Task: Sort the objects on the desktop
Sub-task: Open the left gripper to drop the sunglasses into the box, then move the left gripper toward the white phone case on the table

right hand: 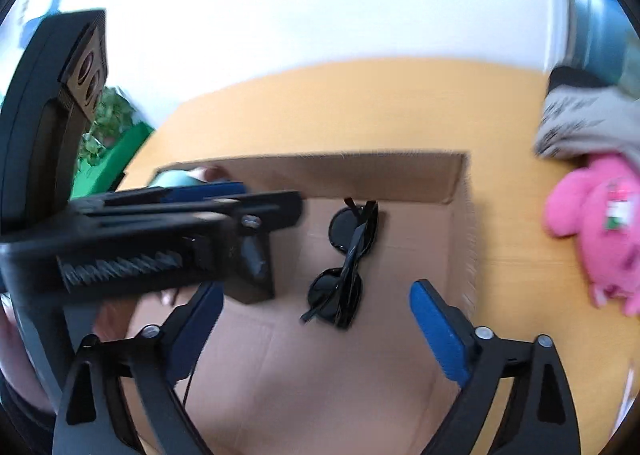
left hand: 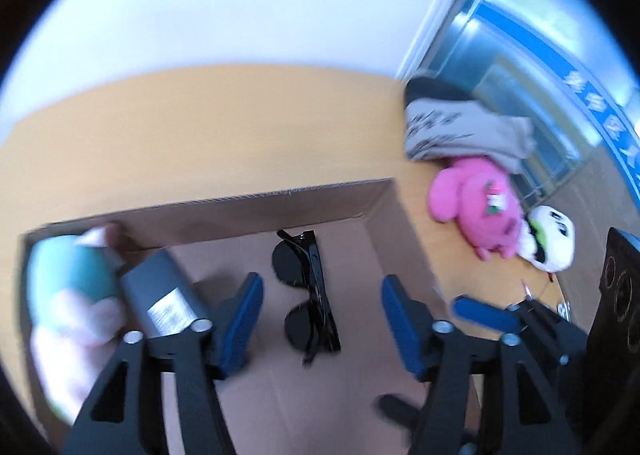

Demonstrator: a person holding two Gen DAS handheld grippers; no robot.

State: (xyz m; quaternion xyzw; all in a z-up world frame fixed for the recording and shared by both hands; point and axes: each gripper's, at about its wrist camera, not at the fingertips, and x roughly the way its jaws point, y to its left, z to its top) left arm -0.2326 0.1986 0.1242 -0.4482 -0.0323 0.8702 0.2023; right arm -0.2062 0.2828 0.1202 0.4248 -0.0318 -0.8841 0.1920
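Note:
Black folded sunglasses point(left hand: 308, 291) lie on the floor of an open cardboard box point(left hand: 280, 195). My left gripper point(left hand: 320, 281) hovers above them, open, nothing between its blue pads. In the right wrist view the same sunglasses point(right hand: 344, 267) lie in the box point(right hand: 320, 159) just ahead of my right gripper point(right hand: 318, 287), which stands wide open and empty. A grey power brick point(left hand: 164, 295) and a teal soft toy point(left hand: 68, 275) sit in the box's left part. The left gripper's fingers point(right hand: 208, 189) cross the left of the right wrist view.
On the orange table point(left hand: 200, 115), right of the box, lie a pink plush point(left hand: 476, 207), a black-and-white panda toy point(left hand: 548, 239) and a grey printed cloth point(left hand: 460, 127). A green plant point(right hand: 108, 115) stands beyond the table's left end.

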